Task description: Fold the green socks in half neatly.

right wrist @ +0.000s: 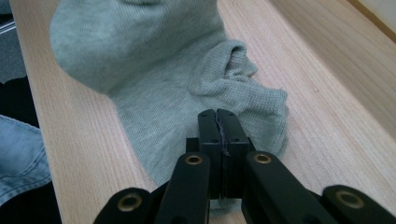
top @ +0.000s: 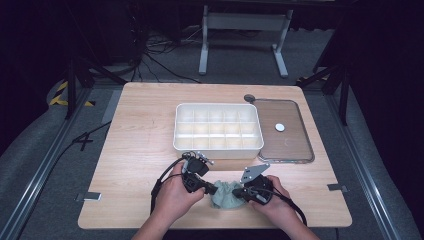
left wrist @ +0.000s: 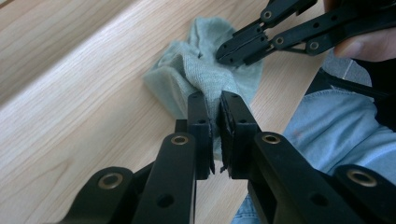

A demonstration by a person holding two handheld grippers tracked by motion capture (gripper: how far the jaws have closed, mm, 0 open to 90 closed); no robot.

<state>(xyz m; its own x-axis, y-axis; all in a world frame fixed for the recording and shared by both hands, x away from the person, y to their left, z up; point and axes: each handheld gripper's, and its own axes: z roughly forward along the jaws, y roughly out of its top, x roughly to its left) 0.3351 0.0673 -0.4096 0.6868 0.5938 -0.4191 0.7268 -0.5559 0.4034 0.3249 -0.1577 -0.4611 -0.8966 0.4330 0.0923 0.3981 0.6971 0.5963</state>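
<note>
Grey-green knit, a sock (top: 226,194), is lying bunched near the counter's (top: 140,145) front edge, between both hands. The left gripper (left wrist: 214,105) is pinching a fold of it, jaws nearly together with fabric between them. The right gripper (right wrist: 217,119) is clenched over the sock's edge, though whether cloth sits between its jaws I cannot tell. To handle it well, I judge both grips should be staying firm while pulling apart evenly, keeping the knit from slipping. The high view is showing a white divided box (top: 218,127) and a clear lid (top: 285,131) beyond; the left gripper view is revealing blue denim (left wrist: 327,121) below the counter edge.
</note>
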